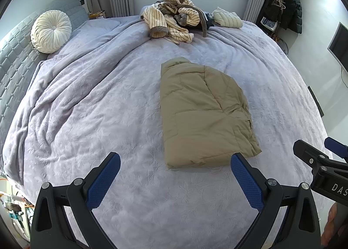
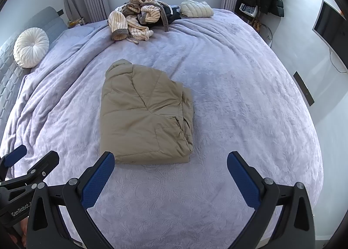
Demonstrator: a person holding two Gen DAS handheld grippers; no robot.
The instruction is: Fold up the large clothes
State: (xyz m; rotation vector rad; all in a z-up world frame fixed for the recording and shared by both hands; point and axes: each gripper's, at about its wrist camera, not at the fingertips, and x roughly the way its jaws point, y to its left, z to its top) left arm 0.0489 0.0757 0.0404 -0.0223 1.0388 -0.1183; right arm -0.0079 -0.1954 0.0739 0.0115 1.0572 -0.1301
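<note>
Folded tan puffer jacket on the lavender bedspread, both grippers empty above its near hem.

The puffy fill could spring the fold open, or a one-sided grab could drag a layer loose. The jacket lies just beyond the left gripper and the right gripper, both with jaws spread wide; the unfolded striped robe lies well beyond it.
</note>
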